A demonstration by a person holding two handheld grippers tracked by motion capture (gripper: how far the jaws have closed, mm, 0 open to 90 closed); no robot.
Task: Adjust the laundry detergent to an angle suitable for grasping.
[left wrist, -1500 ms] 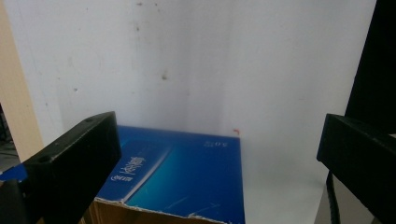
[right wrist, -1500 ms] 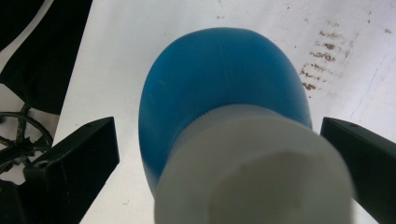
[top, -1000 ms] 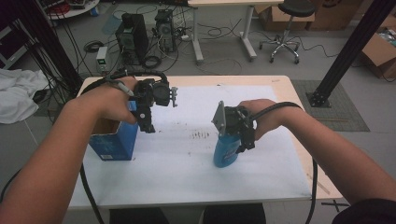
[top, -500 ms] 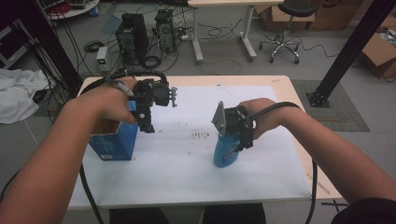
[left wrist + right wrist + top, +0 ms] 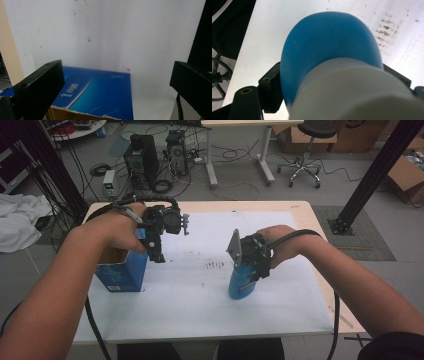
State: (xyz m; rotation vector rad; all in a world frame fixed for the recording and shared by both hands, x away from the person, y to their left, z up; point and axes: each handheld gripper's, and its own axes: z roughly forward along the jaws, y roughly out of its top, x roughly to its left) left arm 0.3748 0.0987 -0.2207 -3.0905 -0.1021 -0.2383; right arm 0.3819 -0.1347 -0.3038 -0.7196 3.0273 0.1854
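Far left, beyond the table: white cloth (image 5: pixel 15 222) heaped on the floor. On the left part of the white table sheet (image 5: pixel 200 295): open-topped blue carton (image 5: pixel 121 270), standing upright, mouth up, torn cardboard rim and printed blue side seen close in the left gripper view (image 5: pixel 97 95). Directly above and at the carton's right edge: left gripper (image 5: pixel 156 251), pointing down, jaws spread wide apart with nothing between them, the carton below them and untouched by either pad. Centre of the sheet: a patch of dark smudges (image 5: pixel 215 265), between carton and bottle. Right of centre: blue bottle (image 5: pixel 242 282) with a pale cap, standing on the sheet well apart from the carton, long axis close to vertical, cap end up under the gripper, base on the sheet. Over its top: right gripper (image 5: pixel 252 270), coming down from above, jaws just closing in on the bottle's upper body; in the right gripper view, black jaws flanking the blue shoulder (image 5: pixel 329 50) on both sides, the left pad against it, the bottle clamped between them. Behind the table: computer towers (image 5: pixel 155 157) and cables on the floor, then an office stool (image 5: pixel 305 150) at far right.
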